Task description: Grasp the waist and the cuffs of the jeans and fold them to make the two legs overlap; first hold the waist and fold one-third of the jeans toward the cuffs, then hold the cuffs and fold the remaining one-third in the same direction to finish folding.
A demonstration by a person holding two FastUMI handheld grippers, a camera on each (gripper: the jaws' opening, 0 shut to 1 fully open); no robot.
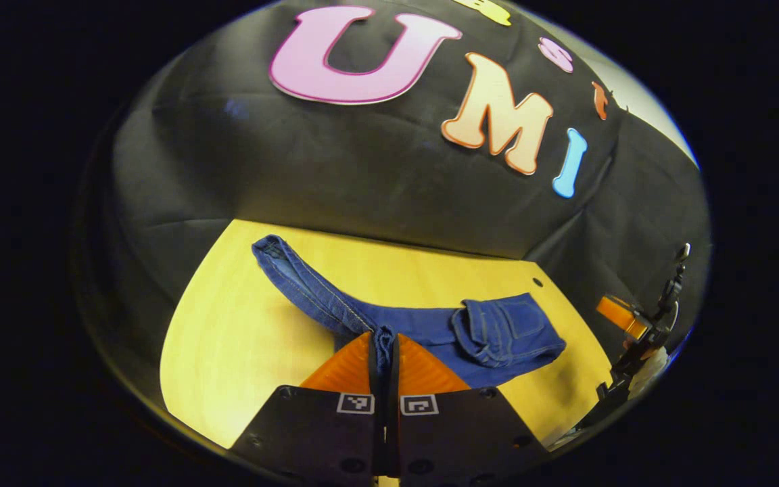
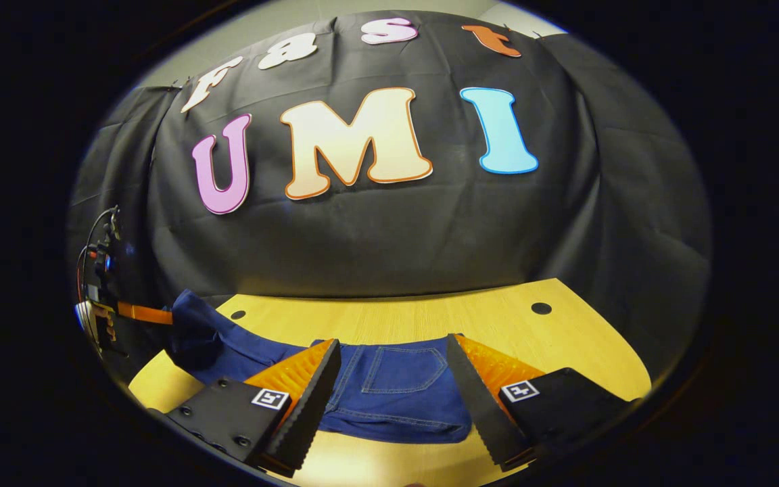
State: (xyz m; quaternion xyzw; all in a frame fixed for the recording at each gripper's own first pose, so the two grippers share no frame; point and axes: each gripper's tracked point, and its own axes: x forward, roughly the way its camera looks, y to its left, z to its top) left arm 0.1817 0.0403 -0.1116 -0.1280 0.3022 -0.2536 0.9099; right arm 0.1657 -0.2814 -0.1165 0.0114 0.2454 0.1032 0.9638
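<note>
Blue jeans (image 1: 430, 325) lie on the yellow table (image 1: 241, 325). One leg runs off to the far left, ending in a cuff (image 1: 269, 247); the waist end with a back pocket (image 1: 511, 328) sits at the right. My left gripper (image 1: 384, 341) is shut on a bunched edge of denim, seemingly the other cuff. In the right gripper view, my right gripper (image 2: 393, 352) stands open over the waist end (image 2: 396, 389), whose pocket shows between the orange fingers (image 2: 295, 372). The left gripper (image 2: 102, 297) shows at the far left, holding up dark denim (image 2: 190, 331).
The black cloth wall rises right behind the table's far edge. Two small dark holes (image 2: 541, 308) (image 2: 237, 314) mark the tabletop near the back. The right gripper (image 1: 640, 331) and a hand show past the table's right end in the left gripper view.
</note>
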